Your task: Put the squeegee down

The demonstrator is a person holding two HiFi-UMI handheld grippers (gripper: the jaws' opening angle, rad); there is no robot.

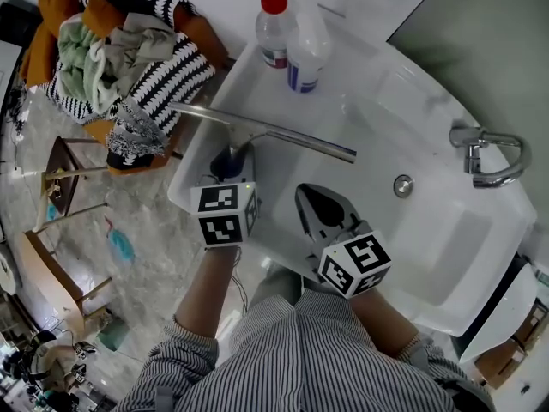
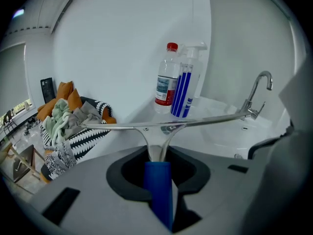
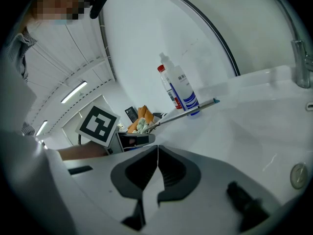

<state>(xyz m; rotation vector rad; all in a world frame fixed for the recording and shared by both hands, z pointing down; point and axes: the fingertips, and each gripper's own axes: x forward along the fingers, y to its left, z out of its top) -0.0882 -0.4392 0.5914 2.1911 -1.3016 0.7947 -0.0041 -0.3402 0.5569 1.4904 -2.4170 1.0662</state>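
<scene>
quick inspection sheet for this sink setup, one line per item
surface: white sink, basin bare apart from its drain
job's things: squeegee, blue handle in the left gripper, blade across the basin, not yet put down
clutter: red-capped bottle and spray bottle, upright at the back corner
grippers: left gripper shut on squeegee; right gripper shut, empty, over the basin
cables: nothing seen
surroundings: faucet at the right; clothes pile left of the sink; marbled floor
</scene>
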